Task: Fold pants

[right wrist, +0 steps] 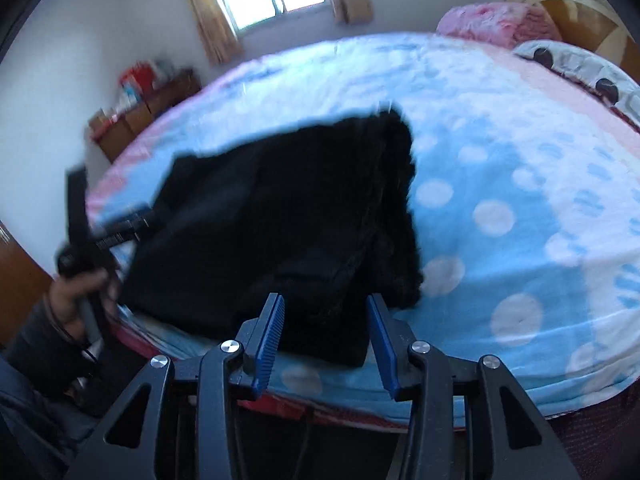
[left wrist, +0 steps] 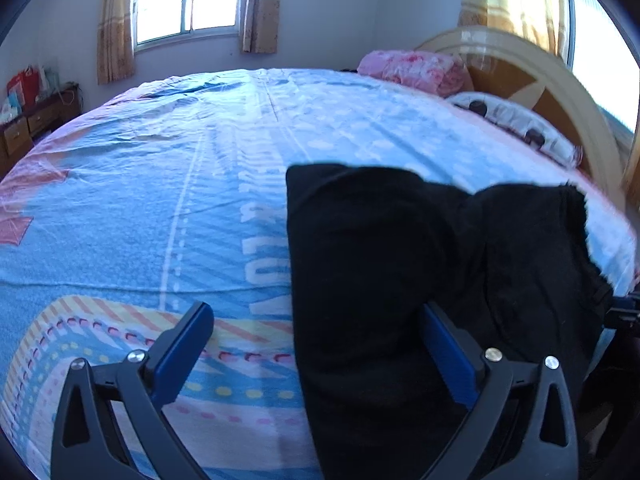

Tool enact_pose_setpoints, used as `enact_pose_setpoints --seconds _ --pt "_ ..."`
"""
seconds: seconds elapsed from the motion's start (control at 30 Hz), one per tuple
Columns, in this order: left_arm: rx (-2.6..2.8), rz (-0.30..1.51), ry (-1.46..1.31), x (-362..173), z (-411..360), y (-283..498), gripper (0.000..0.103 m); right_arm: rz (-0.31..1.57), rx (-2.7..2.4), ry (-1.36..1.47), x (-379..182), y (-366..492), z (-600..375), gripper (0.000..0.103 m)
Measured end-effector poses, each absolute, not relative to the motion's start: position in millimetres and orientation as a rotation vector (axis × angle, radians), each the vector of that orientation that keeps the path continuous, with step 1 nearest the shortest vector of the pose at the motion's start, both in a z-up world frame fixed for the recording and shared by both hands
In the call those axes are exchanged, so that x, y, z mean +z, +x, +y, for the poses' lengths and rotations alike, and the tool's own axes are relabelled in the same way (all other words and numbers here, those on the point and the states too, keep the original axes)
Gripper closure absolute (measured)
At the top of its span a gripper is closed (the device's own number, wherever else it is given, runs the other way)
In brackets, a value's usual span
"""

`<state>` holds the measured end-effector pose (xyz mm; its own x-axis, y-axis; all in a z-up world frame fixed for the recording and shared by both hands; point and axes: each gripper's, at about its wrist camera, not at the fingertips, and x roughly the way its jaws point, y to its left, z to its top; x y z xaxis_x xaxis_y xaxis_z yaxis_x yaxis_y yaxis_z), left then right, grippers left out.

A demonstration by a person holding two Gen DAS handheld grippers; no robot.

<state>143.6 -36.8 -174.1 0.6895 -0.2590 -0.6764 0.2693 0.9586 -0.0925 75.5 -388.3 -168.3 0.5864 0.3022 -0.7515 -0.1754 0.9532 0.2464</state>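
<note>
Covering nearly the whole of both views, the wide bed with its pale blue, dotted and striped cotton cover (left wrist: 168, 184) serves as the work surface, with a pink fluffy blanket (left wrist: 416, 68) and a white patterned pillow (left wrist: 516, 124) up at one o'clock by the curved wooden headboard (left wrist: 560, 80). The black, soft fabric pants (right wrist: 272, 232) lie near the bed's front edge as a thick, roughly rectangular bundle, apparently already doubled over, with a fuzzy, frayed-looking edge toward three o'clock in the right wrist view. They look light, limp and non-slippery, so I judge they will sag and unfold if lifted by one layer; pinching all layers together at a corner or along the near folded edge seems the safest hold. The left gripper (left wrist: 320, 360) stands released, its blue pads spread wide, one over bare cover at seven o'clock and the other against the cloth at five o'clock, grasping nothing. The right gripper (right wrist: 326, 336) is partly closed, its pads flanking the bundle's near corner at six o'clock without visibly pressing it. A person's hand (right wrist: 76, 292) holds the other tool at nine o'clock.
</note>
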Motion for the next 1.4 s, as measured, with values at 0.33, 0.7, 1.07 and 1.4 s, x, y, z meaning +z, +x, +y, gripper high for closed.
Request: enact_pose_setpoints --seconds 0.33,0.7,1.07,1.4 --pt "-0.310 0.723 -0.017 -175.3 -32.4 141.1 0.000 0.913 0.315 0.128 -153.2 58.0 -391.4 0.096" --pt "-0.311 0.706 -0.016 -176.3 -32.3 138.2 0.000 1.073 0.196 0.063 -173.7 68.5 -408.3 0.103" --pt "-0.315 0.638 -0.049 -143.5 -28.1 120.0 0.000 1.064 0.146 -0.003 -155.0 62.3 -419.2 0.100" --pt "-0.273 0.723 0.114 -165.6 -51.1 124.0 0.000 0.943 0.343 0.059 -139.3 95.4 -370.4 0.042"
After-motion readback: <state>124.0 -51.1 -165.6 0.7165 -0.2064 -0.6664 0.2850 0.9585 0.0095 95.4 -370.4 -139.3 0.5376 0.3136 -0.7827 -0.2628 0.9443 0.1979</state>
